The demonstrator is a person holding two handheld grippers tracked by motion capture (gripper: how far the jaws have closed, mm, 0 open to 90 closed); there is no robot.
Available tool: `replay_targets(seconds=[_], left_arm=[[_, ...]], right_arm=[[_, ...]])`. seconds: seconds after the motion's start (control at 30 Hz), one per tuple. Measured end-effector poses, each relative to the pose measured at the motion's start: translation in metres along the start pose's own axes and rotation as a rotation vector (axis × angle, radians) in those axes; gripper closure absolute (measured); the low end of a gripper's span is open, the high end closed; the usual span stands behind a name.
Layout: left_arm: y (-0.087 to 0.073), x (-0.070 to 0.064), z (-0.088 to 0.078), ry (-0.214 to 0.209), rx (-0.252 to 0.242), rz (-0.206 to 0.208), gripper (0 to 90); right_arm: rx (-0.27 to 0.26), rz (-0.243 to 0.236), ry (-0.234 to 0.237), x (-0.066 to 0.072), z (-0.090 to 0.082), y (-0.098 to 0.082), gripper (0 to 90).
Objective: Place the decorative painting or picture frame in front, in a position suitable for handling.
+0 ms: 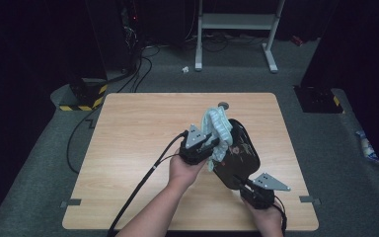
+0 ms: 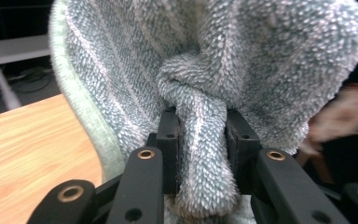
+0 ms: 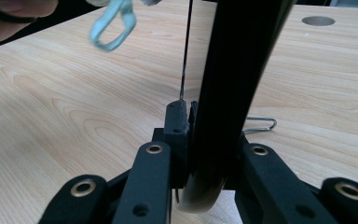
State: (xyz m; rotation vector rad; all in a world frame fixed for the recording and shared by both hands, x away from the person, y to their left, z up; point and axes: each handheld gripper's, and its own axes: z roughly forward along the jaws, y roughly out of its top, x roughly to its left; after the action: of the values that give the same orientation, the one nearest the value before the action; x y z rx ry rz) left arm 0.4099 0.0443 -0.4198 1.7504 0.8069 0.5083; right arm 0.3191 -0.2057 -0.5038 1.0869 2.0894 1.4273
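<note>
Count, towels: I see one, a fluffy grey-green towel (image 1: 219, 129) with pale stripes, bunched up just right of centre in the high view.
Count, trays: one dark tray (image 1: 239, 153), glossy black with a faint pattern, lifted at a slant just right of centre in the high view, its far end beneath the towel.
Count, tongs: two, one in each of my hands, each with a grey three-cornered plate on top.
Count, other bits: one round hole (image 3: 318, 20) in the tabletop at the upper right of the right gripper view, and one small wire clip (image 3: 259, 124) lying flat at the right of the middle.
Left tongs (image 2: 202, 135): nearly closed, pads pinching a thick twisted fold of the towel; the rest of the cloth fans out above the jaws across the top of the left gripper view.
Right tongs (image 3: 205, 123): nearly closed, clamped on the tray's thin edge, which rises as a dark upright band through the middle of the right gripper view.
Towel against tray: the cloth is draped over the tray's upper end, touching it.
Tabletop (image 1: 143, 148): light wood, bare at the left half of the high view.
</note>
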Motion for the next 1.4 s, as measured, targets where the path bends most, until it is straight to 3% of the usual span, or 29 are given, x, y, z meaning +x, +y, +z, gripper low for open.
replay_targets(seconds=[0.2, 0.37, 0.53, 0.77, 0.93, 1.0, 1.07, 1.17, 1.4], left_arm=[[-0.006, 0.023, 0.005, 0.053, 0.028, -0.043, 71.3], [-0.008, 0.023, 0.005, 0.044, 0.032, -0.062, 71.6], [-0.007, 0.003, 0.000, -0.013, 0.019, -0.039, 71.7], [-0.003, -0.042, -0.010, -0.128, -0.015, 0.025, 71.6], [0.003, -0.069, -0.016, -0.181, -0.034, 0.071, 71.6], [0.005, -0.079, -0.018, -0.186, -0.041, 0.102, 71.6], [0.006, -0.086, -0.018, -0.159, -0.040, 0.144, 71.5], [0.006, -0.091, -0.019, -0.152, -0.039, 0.160, 71.5], [0.004, -0.085, -0.016, -0.138, -0.028, 0.207, 71.5]], right_arm=[[0.001, -0.003, 0.000, 0.000, 0.000, 0.000, 79.0], [0.001, -0.005, -0.001, 0.001, 0.000, 0.000, 78.9], [0.005, -0.011, -0.006, 0.001, 0.001, -0.001, 78.9], [0.003, -0.007, -0.007, 0.001, 0.002, -0.002, 79.0], [0.004, -0.007, -0.005, 0.000, 0.002, -0.002, 79.1], [0.003, -0.005, -0.005, 0.000, 0.002, -0.002, 79.1], [0.003, -0.005, -0.004, 0.000, 0.002, -0.002, 79.1], [0.002, -0.003, -0.001, -0.001, 0.002, -0.002, 79.1], [0.001, -0.002, 0.000, -0.001, 0.002, -0.001, 79.1]])
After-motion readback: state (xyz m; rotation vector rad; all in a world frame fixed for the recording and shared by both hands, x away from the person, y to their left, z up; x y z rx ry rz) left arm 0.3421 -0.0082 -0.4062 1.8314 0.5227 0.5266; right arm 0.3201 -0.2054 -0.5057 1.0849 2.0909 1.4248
